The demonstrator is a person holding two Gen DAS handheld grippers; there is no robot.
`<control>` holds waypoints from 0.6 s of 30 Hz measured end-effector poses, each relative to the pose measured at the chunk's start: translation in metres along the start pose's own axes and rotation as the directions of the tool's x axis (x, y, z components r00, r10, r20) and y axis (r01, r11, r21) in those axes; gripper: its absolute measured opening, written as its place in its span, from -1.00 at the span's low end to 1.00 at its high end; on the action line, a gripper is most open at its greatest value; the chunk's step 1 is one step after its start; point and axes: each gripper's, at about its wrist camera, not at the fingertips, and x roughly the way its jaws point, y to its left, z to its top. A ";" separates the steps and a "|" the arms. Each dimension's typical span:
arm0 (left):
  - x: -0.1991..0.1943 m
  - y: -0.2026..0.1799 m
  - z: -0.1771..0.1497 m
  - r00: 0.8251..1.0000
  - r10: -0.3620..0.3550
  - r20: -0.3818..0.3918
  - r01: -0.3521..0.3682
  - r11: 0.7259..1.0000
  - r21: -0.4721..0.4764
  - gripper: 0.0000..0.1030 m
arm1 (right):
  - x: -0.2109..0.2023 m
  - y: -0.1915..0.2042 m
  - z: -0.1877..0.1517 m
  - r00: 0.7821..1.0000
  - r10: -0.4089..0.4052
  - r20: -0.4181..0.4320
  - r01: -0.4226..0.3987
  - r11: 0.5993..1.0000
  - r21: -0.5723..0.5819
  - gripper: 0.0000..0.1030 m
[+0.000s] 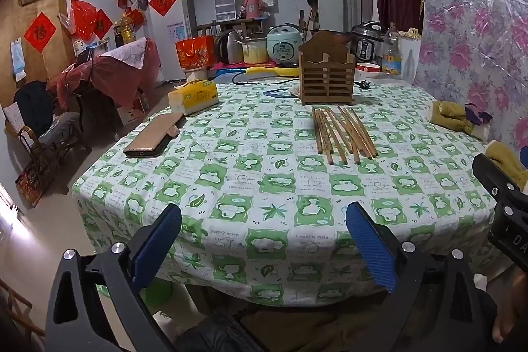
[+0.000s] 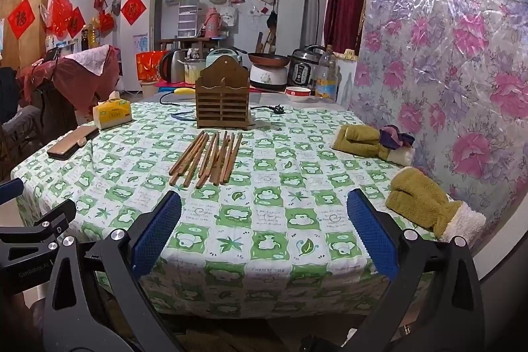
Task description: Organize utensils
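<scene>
Chopsticks [image 1: 343, 134] are lying loose in a rough bundle on the surface [image 1: 264, 187], which is wearing a green-and-white checked cloth; a few of them are crossing one another, and their far ends are pointing toward a wooden slatted holder [image 1: 326, 78] that is standing upright just behind them. From the right wrist view the same chopsticks [image 2: 208, 157] are fanning out in front of the holder [image 2: 222, 101], close to it but not touching.

Both tools are hanging over the near edge of the surface, well apart from the chopsticks. The left hand-held gripper [image 1: 264, 240] is standing spread wide, its blue pads [image 1: 156, 243] gripping nothing. The right hand-held gripper [image 2: 264, 230] is likewise spread wide with nothing between its pads [image 2: 155, 233]; its black body is also showing at the right edge of the left view.

A yellow tissue pack [image 1: 193, 94] and a phone in a brown case [image 1: 155, 136] are sitting toward the left of the surface. Two olive mittens [image 2: 425, 207] with white cuffs are lying on the right side by the flowered wall covering. A bowl [image 2: 298, 93], a plastic bottle [image 2: 326, 78] and cooking pots are standing behind the holder.
</scene>
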 end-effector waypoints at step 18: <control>0.003 0.005 -0.004 1.000 0.005 -0.005 -0.005 1.000 -0.007 0.89 | 0.000 -0.003 0.004 1.000 0.001 -0.004 -0.001 1.000 -0.004 0.88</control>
